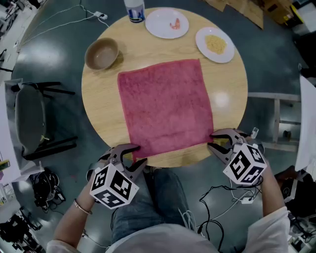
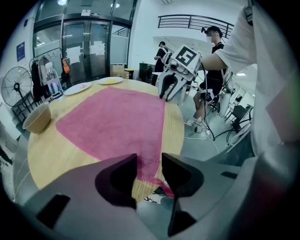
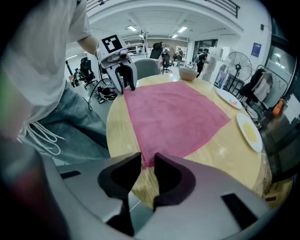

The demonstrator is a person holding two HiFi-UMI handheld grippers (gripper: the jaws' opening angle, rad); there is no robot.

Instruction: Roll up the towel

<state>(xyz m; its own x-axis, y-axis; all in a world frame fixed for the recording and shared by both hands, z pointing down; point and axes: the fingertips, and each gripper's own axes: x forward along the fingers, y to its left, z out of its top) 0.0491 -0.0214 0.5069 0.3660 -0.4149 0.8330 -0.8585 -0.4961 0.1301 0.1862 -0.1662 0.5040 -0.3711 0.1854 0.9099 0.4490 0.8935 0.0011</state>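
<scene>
**Left tongs** (image 1: 131,152): at the counter's near edge, pointing steeply down. The jaws are part-way apart and straddle the towel's near-left corner. Cloth fills the gap between them, but no firm pinch shows in the left gripper view (image 2: 149,168). A bit of the corner hangs over the edge just beside the right-hand jaw.

**Right tongs** (image 1: 212,141): at the near edge, well apart from the left tongs, also pointing steeply down. The jaws are drawn to a narrow gap and closed on the towel's near-right corner, and the cloth tapers into them in the right gripper view (image 3: 147,164).

**Towel** (image 1: 165,106): pink-red and square, spread flat and unrolled. It runs from both tongs across the middle of the counter, with its near edge lying between the two tongs.

**Counter** (image 1: 103,99): round, pale wood, with bare wood showing on either side of the towel.

**Bowl** (image 1: 102,53): brown, beyond the left tongs, near the towel's far-left corner but not touching it.

**Yellow-food plate** (image 1: 214,44): white, beyond the right tongs, just past the towel's far-right corner.

**Pink-bit plate** (image 1: 167,23): white, at the far edge, beyond the towel.

**Bottle** (image 1: 134,10): at the far edge, beside the pink-bit plate.

**Chair** (image 1: 29,118): dark, on the floor, off to the left of the left tongs.
</scene>
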